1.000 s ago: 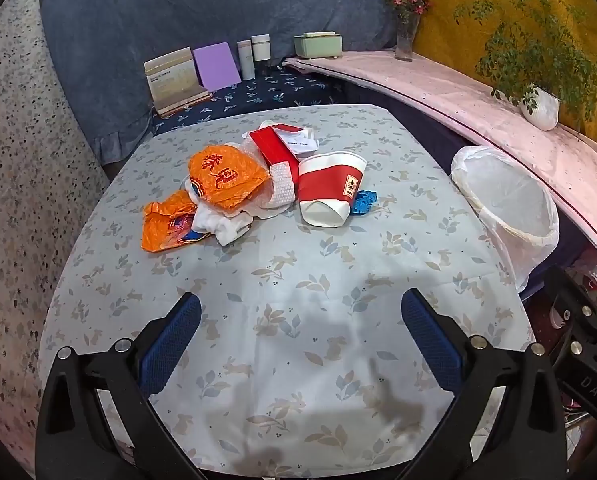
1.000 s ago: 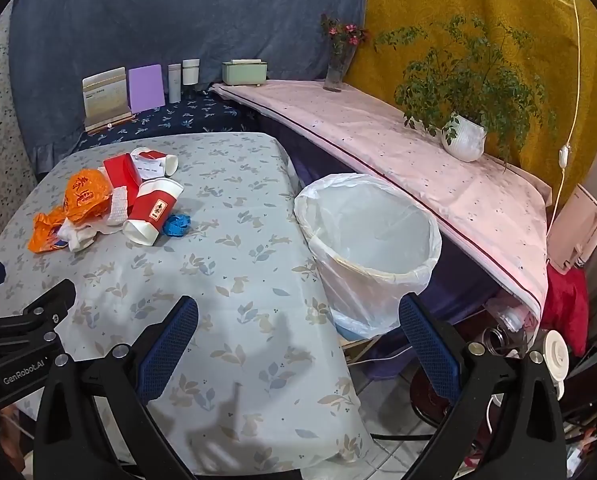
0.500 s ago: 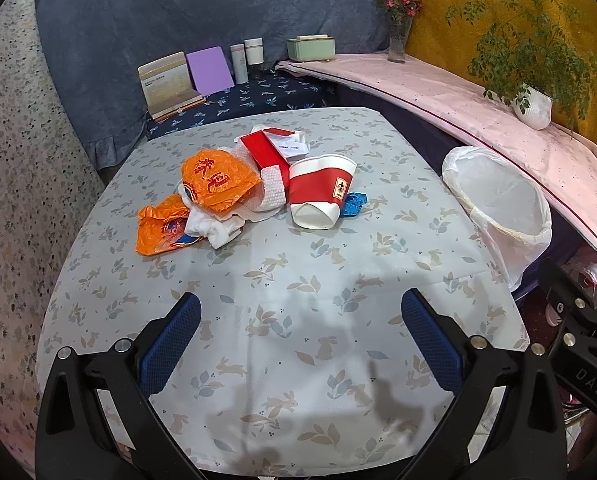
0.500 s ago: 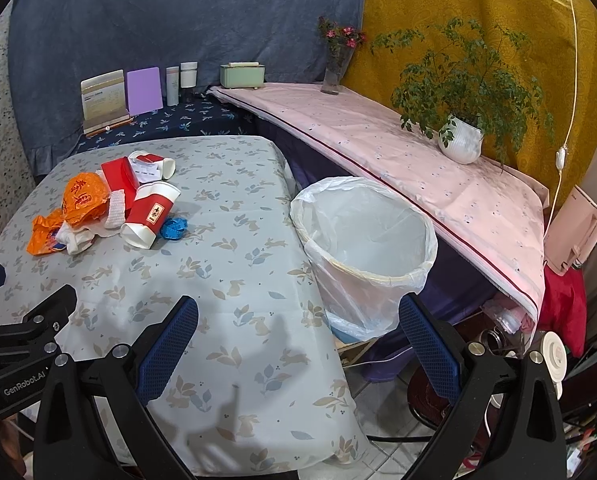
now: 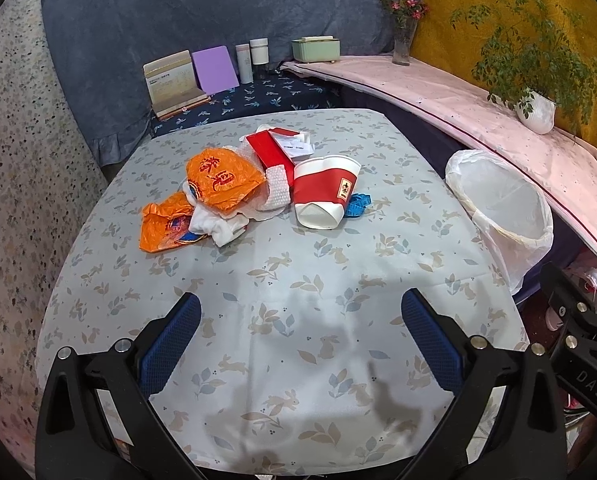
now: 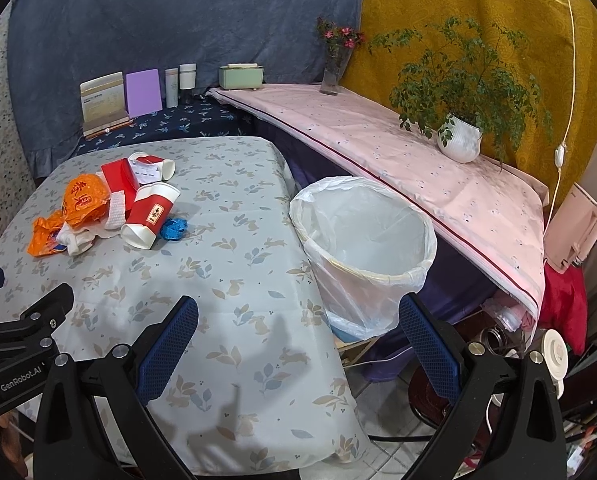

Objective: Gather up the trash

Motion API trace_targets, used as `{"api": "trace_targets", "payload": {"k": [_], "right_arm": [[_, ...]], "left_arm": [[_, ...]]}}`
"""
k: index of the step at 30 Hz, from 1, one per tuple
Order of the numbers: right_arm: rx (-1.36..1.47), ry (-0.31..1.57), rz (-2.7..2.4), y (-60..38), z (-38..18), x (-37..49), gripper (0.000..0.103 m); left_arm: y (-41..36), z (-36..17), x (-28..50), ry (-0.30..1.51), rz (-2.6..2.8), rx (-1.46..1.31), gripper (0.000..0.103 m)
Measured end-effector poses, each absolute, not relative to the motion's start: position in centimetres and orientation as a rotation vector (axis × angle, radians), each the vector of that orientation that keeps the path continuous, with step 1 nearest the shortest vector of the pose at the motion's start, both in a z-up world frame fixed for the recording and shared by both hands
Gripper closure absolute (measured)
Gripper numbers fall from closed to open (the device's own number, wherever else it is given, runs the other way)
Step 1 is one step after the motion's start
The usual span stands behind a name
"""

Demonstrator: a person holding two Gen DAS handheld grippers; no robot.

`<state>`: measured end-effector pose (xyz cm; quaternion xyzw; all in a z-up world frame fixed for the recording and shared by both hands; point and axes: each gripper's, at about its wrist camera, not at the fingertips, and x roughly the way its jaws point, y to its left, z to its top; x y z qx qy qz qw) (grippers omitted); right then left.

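Both the left gripper (image 5: 298,336) and right gripper (image 6: 298,334) were spread apart, empty. The left gripper's body read "GenRobot.AI"; the cup (image 5: 324,192) bore an unreadable label.

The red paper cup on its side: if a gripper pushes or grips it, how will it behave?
The cup lies on its side, so a push would probably roll it toward the blue tape. It looks like thin paper and empty: likely light, and a firm squeeze may crush it.

1. Two red-and-white paper cups: one (image 5: 325,194) on its side near the front, one (image 6: 154,164) behind.
2. Two orange plastic wrappers (image 5: 222,180) (image 5: 164,226).
3. One blue tape measure (image 5: 358,204).
4. One lined waste bin (image 6: 364,248).
5. One potted plant (image 6: 460,136).
6. One flower vase (image 6: 332,70).
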<state>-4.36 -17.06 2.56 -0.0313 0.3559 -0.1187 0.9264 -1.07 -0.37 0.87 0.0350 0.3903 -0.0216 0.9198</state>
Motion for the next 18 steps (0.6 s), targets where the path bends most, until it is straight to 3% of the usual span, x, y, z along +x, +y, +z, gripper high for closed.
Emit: {"api": "trace_targets", "payload": {"k": [18], "right_arm": [[-0.062, 0.728, -0.245, -16.75, 2.55, -4.34, 0.007]], "left_arm": [[-0.62, 0.74, -1.34, 0.800, -0.086, 0.086, 0.007]]}}
